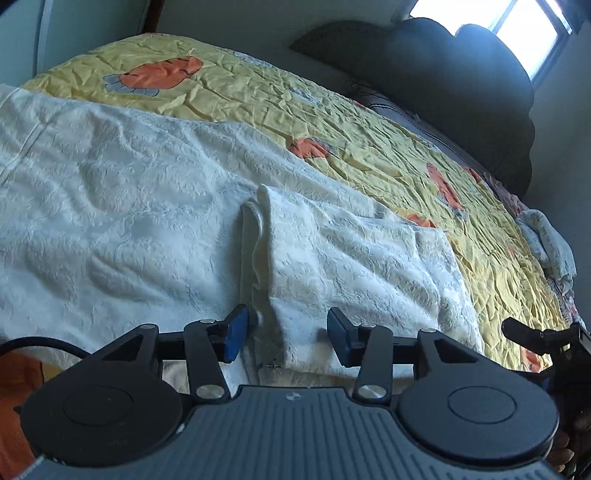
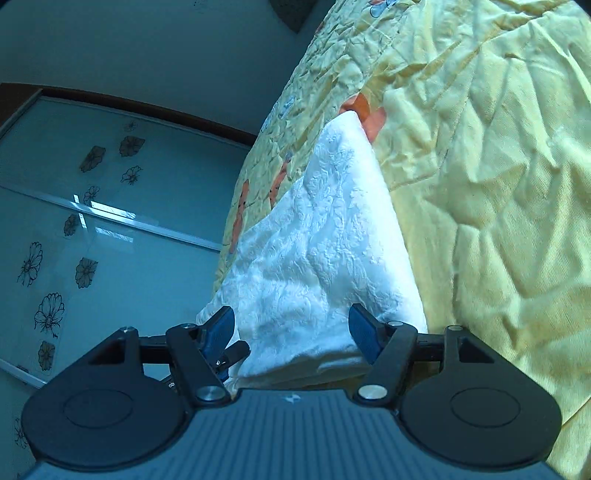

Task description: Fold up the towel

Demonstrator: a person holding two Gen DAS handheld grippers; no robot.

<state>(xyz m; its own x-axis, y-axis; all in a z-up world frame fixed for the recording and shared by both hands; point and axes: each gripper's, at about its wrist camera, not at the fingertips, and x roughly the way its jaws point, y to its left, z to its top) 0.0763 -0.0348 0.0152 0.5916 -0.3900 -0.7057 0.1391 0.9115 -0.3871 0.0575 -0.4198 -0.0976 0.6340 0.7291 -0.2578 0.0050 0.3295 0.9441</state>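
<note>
A white embossed towel (image 1: 129, 206) lies spread over a yellow quilt (image 1: 369, 147) on the bed. One corner is folded back into a flap (image 1: 351, 258) that runs toward me. My left gripper (image 1: 289, 336) is open, its blue pads on either side of the flap's near edge. In the right wrist view the towel (image 2: 325, 240) hangs over the bed's edge. It passes between the wide-apart pads of my right gripper (image 2: 291, 330), which is open. The right gripper's black tip (image 1: 535, 338) shows at the left view's right edge.
A rolled pale cloth (image 1: 546, 240) rests near the bed's far right edge. A dark padded headboard (image 1: 443, 92) stands behind, under a bright window (image 1: 498, 22). Glass wardrobe doors with flower prints (image 2: 92, 221) face the bedside. Orange fabric (image 1: 18, 387) sits at lower left.
</note>
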